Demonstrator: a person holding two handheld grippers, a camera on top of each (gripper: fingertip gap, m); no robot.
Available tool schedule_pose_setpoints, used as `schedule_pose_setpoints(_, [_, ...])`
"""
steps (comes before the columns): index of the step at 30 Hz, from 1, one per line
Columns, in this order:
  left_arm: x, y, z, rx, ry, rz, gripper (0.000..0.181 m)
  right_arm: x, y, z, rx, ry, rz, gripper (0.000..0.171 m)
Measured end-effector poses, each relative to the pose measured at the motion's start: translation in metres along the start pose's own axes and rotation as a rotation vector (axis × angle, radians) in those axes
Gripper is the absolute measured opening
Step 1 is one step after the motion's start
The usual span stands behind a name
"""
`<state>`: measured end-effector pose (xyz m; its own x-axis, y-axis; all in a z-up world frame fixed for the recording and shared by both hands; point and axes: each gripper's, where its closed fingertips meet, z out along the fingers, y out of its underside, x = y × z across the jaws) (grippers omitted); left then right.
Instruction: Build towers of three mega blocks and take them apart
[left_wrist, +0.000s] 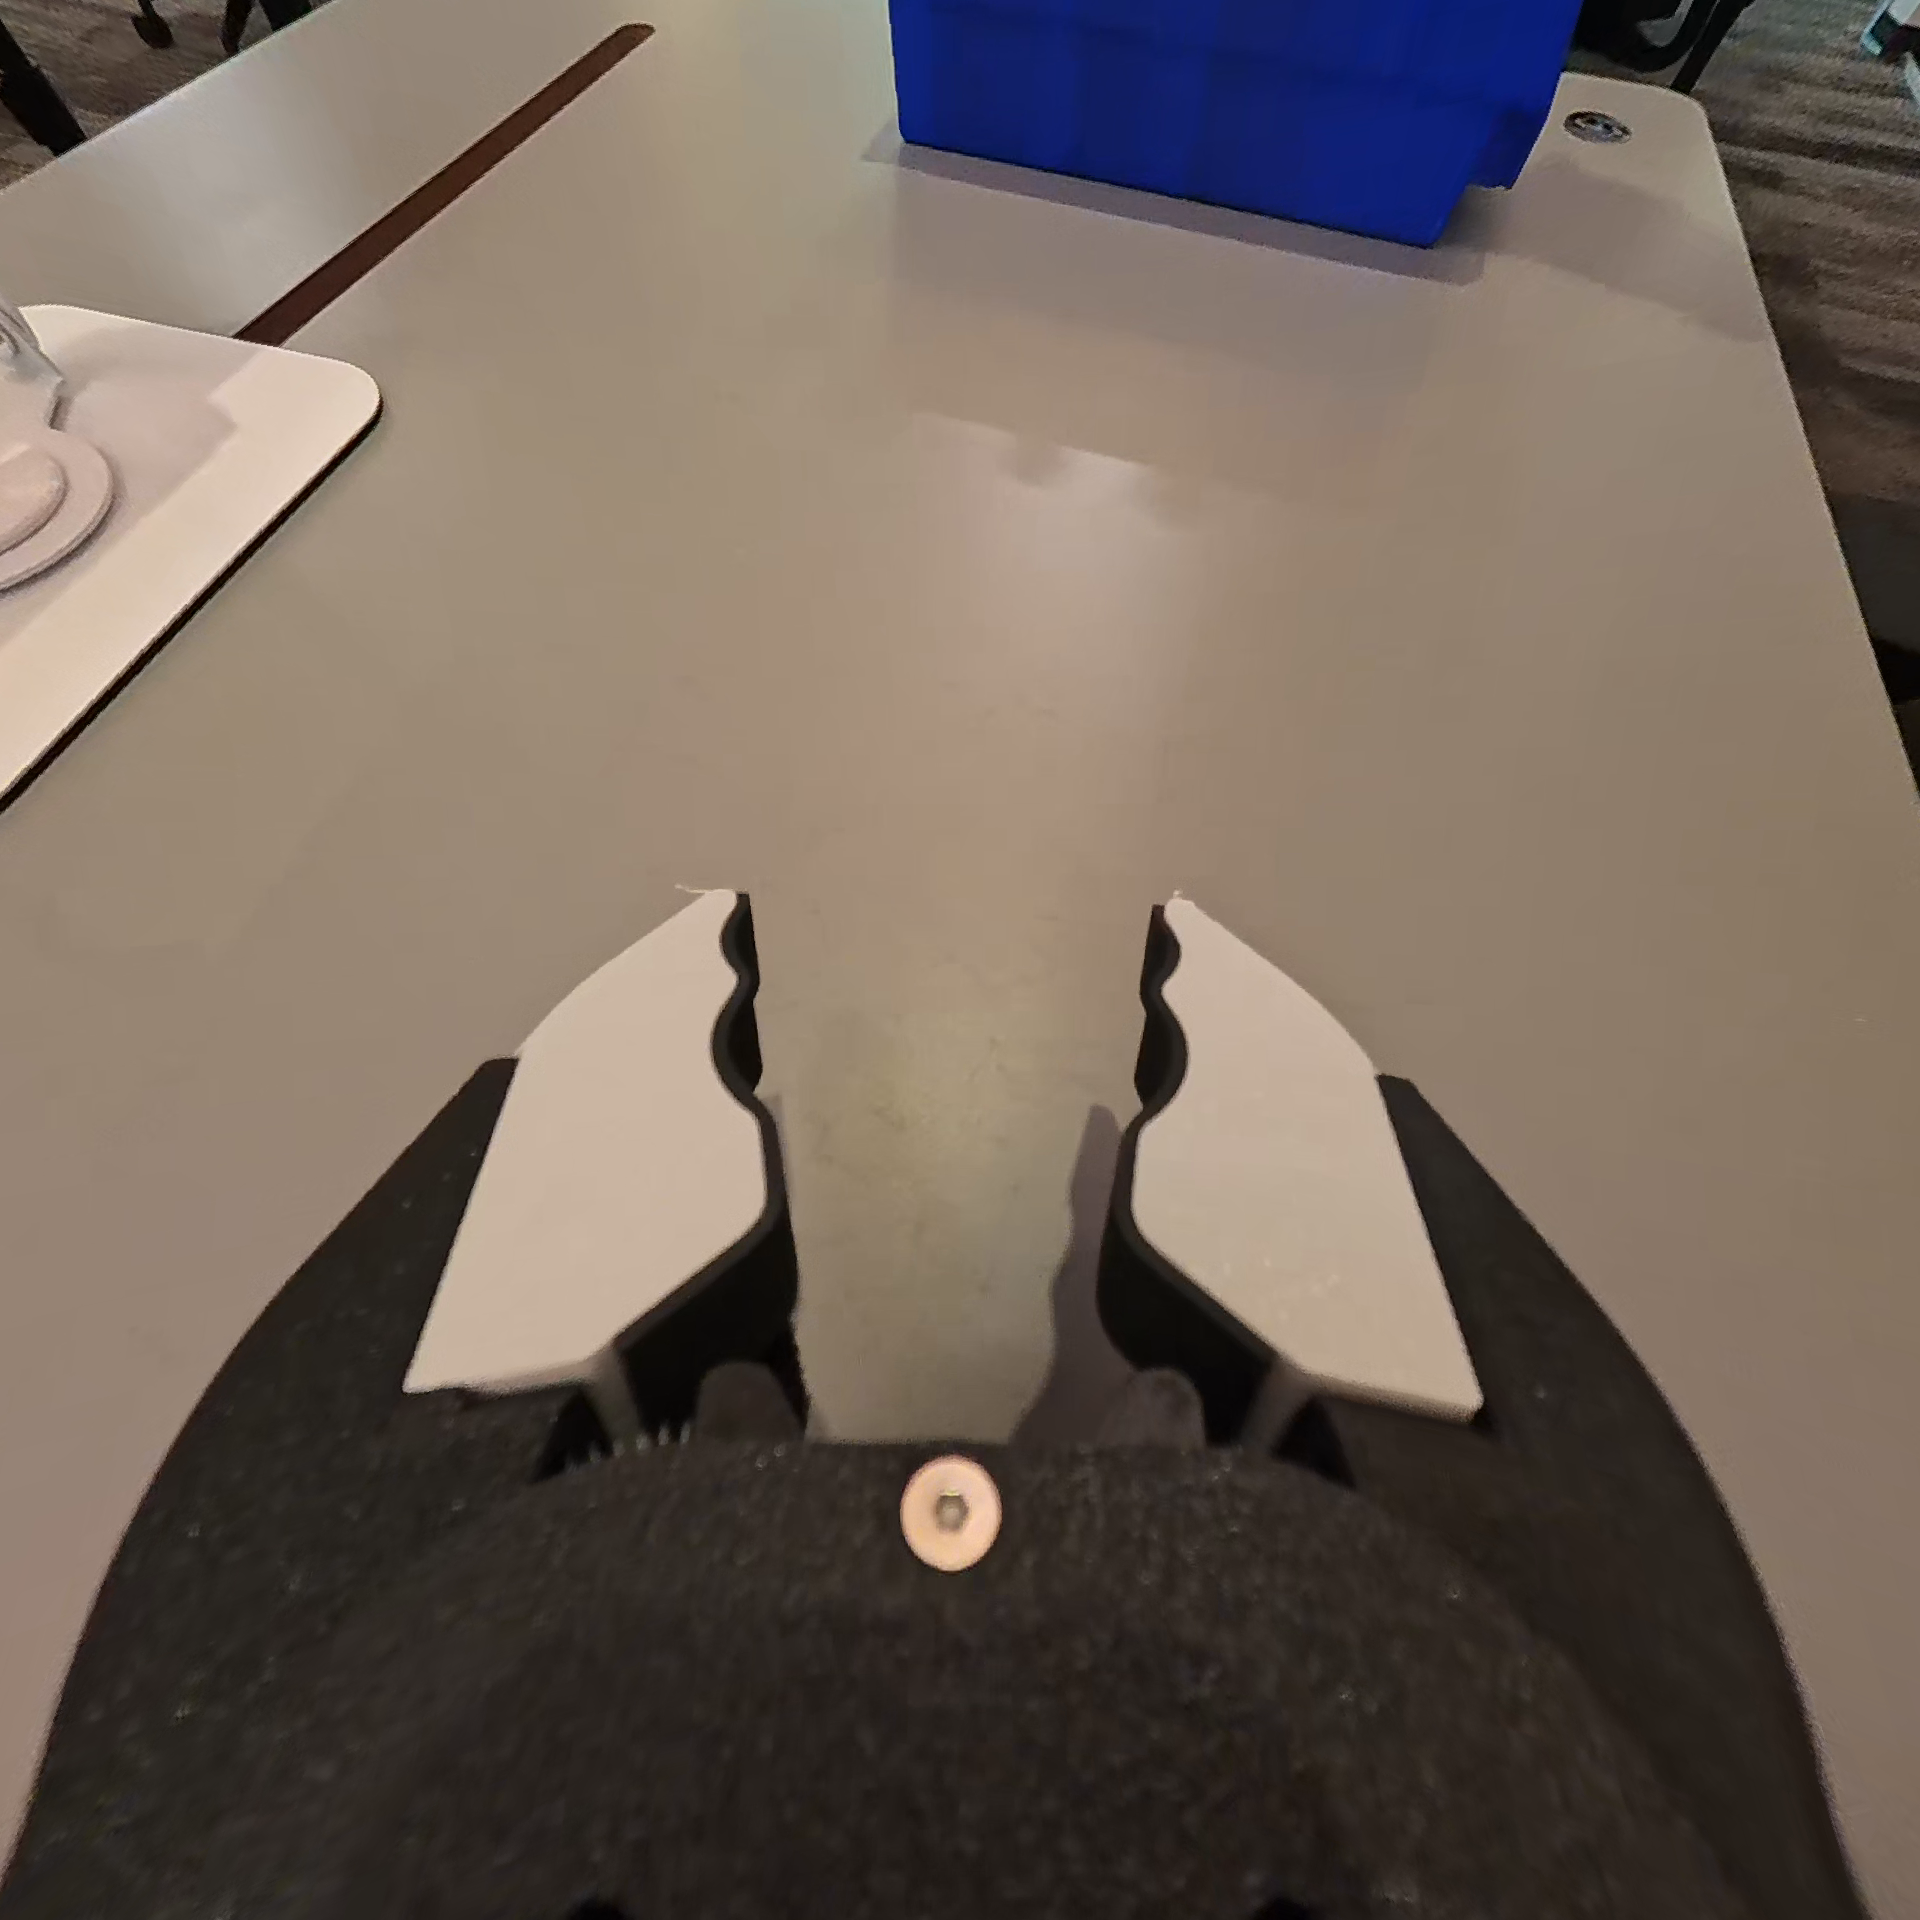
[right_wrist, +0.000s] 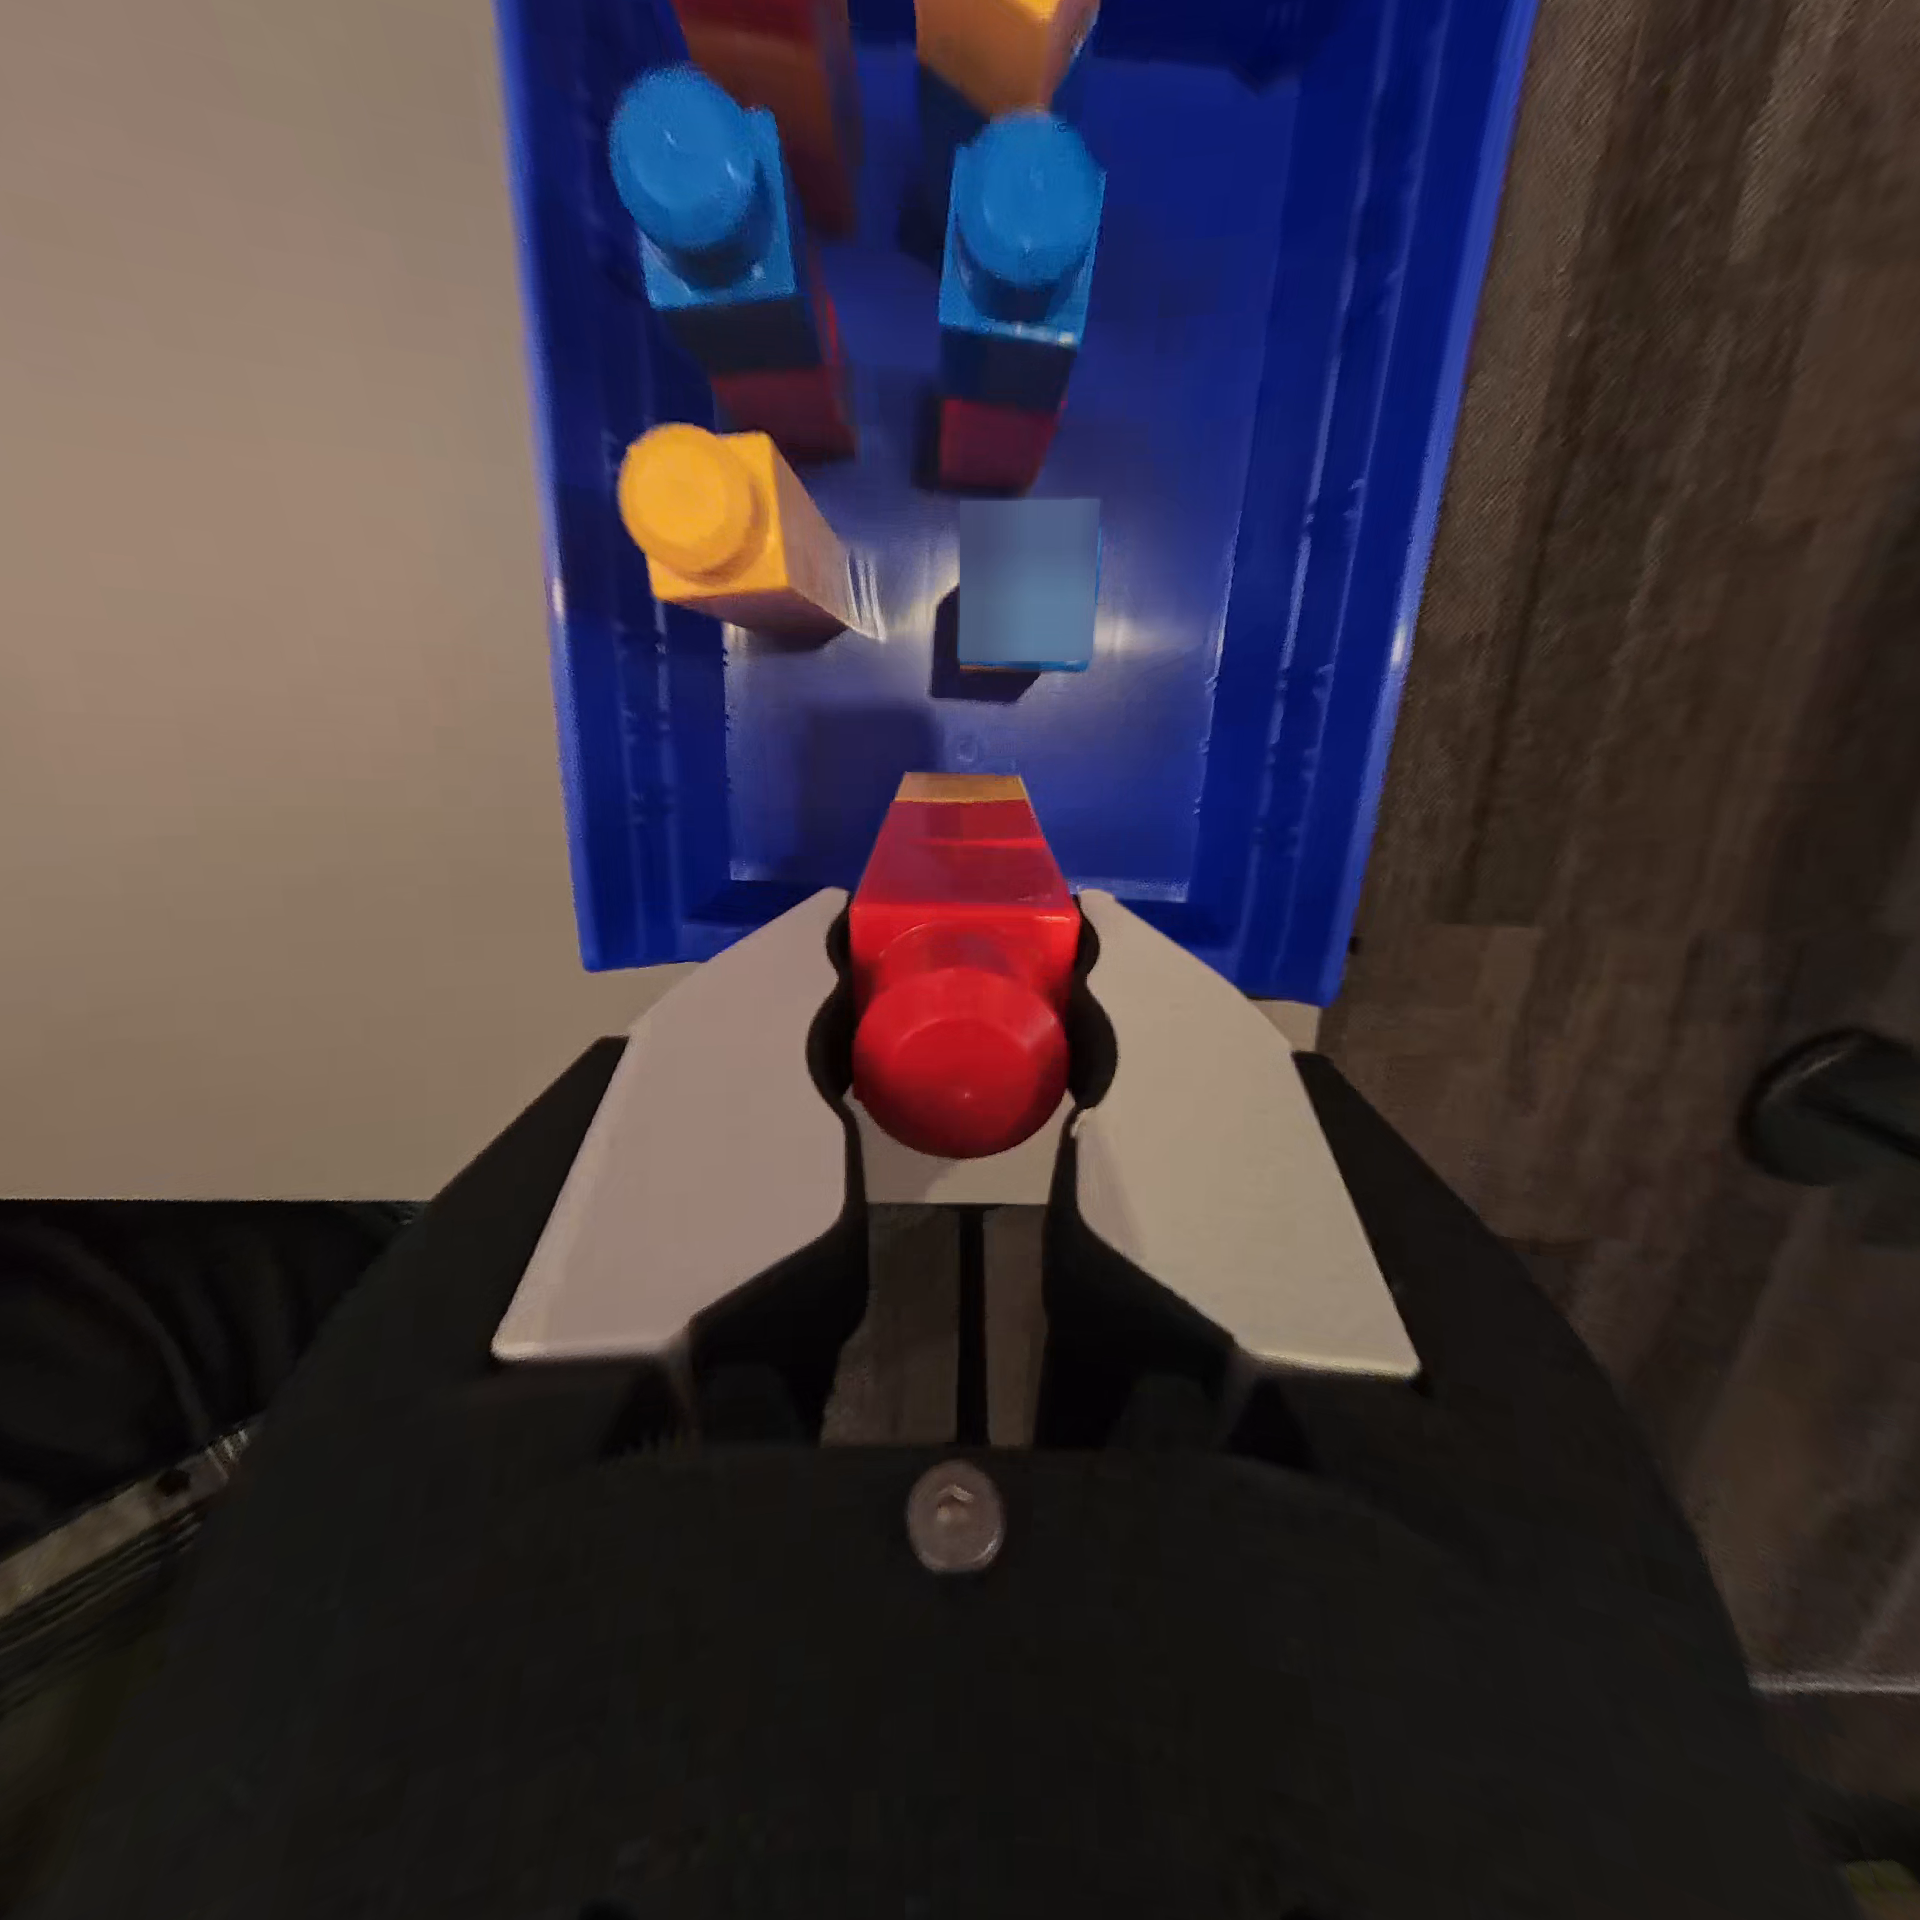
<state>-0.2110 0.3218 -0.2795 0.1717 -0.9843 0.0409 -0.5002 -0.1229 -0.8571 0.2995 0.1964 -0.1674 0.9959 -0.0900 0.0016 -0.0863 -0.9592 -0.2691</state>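
Note:
My right gripper is shut on the red top block of a tower and holds it over the near end of the blue bin. Below the red block the tower runs down into the bin, with an orange block at its foot. Inside the bin stand two towers with blue tops, and an orange-topped one. A blurred patch covers another piece in the bin. My left gripper is open and empty above the bare grey table, with the blue bin far ahead.
A white board with a clear glass object lies at the table's left edge. A dark slot runs across the far table. The table's right edge drops to a carpeted floor. More blocks lie at the bin's far end. The grippers' ends are close to 55 cm from one another.

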Motion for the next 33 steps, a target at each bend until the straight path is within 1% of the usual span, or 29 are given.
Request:
schedule_pose_setpoints(5, [0.002,0.005,0.003,-0.020,0.008,0.007,0.069,0.008,0.014,0.044,-0.055,-0.017,0.015,0.036])
schedule_pose_setpoints(14, [0.005,0.010,0.007,-0.054,0.013,0.037,0.069,0.011,0.019,0.088,-0.101,-0.034,0.026,0.036])
schedule_pose_setpoints(21, [0.004,0.010,0.007,-0.049,0.014,0.029,0.069,0.016,0.020,0.094,-0.109,0.003,0.022,0.036])
schedule_pose_setpoints(22, [0.004,0.009,0.007,-0.045,0.014,0.029,0.069,0.017,0.020,0.094,-0.105,0.014,0.016,0.044])
schedule_pose_setpoints(23, [0.005,0.008,0.007,-0.040,0.017,0.026,0.069,0.017,0.019,0.093,-0.097,0.020,0.003,0.062])
schedule_pose_setpoints(24, [0.005,0.008,0.007,-0.034,0.018,0.023,0.069,0.016,0.017,0.091,-0.080,0.020,-0.011,0.076])
schedule_pose_setpoints(25, [0.004,0.007,0.007,-0.028,0.018,0.021,0.070,0.014,0.013,0.086,-0.053,0.012,-0.019,0.085])
schedule_pose_setpoints(27, [0.004,0.005,0.005,-0.017,0.014,0.020,0.071,0.007,0.006,0.070,0.009,-0.019,-0.027,0.094])
schedule_pose_setpoints(29, [0.003,0.001,0.003,0.002,0.004,0.020,0.071,0.002,-0.002,0.044,0.099,-0.016,-0.052,0.095])
schedule_pose_setpoints(33, [0.000,-0.010,-0.004,0.064,-0.008,0.001,0.073,-0.013,-0.016,-0.032,0.373,0.059,-0.102,0.094])
